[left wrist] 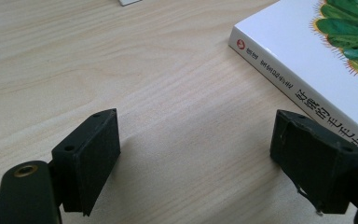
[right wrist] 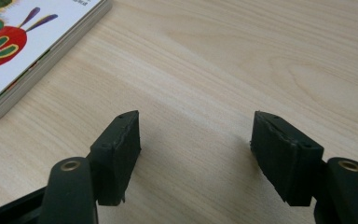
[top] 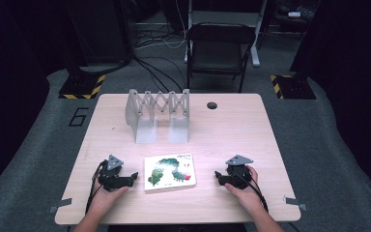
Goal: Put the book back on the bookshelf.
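A white picture book (top: pixel 170 172) with a green caterpillar on its cover lies flat near the table's front edge, between the two hands. My left gripper (top: pixel 134 177) rests on the table just left of the book, open, with bare wood between its pads; the book's spine (left wrist: pixel 303 88) runs past its right jaw. My right gripper (top: pixel 217 176) sits to the right of the book, open and holding nothing. From there the book's corner (right wrist: pixel 23 46) lies at upper left, apart from the jaws.
A grey metal expanding rack (top: pixel 158 113) stands upright at the back middle of the wooden table (top: pixel 232 135). A round cable hole (top: pixel 212 105) lies near the back edge. Behind the table stands a black folding chair (top: pixel 218 48).
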Available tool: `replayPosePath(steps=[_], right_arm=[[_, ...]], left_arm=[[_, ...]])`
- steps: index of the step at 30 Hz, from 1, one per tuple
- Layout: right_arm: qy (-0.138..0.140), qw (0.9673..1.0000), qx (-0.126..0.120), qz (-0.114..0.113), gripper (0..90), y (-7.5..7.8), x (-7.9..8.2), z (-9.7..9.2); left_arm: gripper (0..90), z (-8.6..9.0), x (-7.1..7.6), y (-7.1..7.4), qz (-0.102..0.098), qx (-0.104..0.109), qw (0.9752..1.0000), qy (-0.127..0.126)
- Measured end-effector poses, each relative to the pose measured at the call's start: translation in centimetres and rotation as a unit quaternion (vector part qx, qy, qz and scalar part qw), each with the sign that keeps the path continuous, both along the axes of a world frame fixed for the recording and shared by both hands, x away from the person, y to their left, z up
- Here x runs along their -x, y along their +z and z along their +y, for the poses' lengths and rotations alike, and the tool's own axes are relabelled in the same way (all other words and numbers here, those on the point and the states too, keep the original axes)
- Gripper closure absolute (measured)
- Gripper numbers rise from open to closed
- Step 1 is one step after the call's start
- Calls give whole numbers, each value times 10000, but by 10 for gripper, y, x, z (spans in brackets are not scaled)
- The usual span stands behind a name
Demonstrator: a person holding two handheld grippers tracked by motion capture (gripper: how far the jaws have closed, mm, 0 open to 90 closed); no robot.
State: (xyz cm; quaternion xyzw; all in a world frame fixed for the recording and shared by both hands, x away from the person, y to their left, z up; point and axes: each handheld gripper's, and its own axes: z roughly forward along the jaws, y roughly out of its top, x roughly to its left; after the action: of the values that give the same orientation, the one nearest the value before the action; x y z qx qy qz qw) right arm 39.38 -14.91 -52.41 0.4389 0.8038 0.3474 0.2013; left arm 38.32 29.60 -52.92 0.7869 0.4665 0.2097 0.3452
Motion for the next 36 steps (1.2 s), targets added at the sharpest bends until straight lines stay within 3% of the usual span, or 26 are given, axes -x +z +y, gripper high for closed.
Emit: replayPosePath(steps=[1, 2, 7, 14, 23, 24, 27, 30, 31, 36], right_arm=[[0, 10000, 0, 0, 325, 0, 0, 0], [-65, 9998, -174, -71, 307, -4, 1, 0], [-44, 9998, -115, -128, 294, -4, 2, 0], [-136, 9998, -110, -11, 178, -5, 1, 1], [-162, 9998, -109, 23, 144, -5, 1, 2], [-165, 9998, -113, 27, 146, -5, 1, 2], [-188, 9998, -104, 20, 160, -5, 2, 2], [-156, 9998, -122, -12, 247, -3, 2, 1], [-73, 10000, -23, 12, 281, -2, 1, 0], [-192, 9995, -52, 261, 390, 4, 2, 7]], left_arm=[[158, 0, 0, 0, 0, 0, 10000, 0], [158, 0, 0, 0, -1, 2, 10000, 6], [159, 0, 0, 0, -9, -6, 10000, 23], [163, -4, 1, 0, -10, 23, 9999, 143], [224, -6, 0, 6, 219, -138, 9995, 161], [240, -7, 0, 7, 243, -84, 9994, 212], [254, -4, -1, 8, 298, -51, 9994, 192], [282, -4, -1, 10, 370, 70, 9990, 254], [305, -4, 0, 11, 473, 140, 9985, 255], [333, -8, 3, 17, 512, 421, 9975, 252]])
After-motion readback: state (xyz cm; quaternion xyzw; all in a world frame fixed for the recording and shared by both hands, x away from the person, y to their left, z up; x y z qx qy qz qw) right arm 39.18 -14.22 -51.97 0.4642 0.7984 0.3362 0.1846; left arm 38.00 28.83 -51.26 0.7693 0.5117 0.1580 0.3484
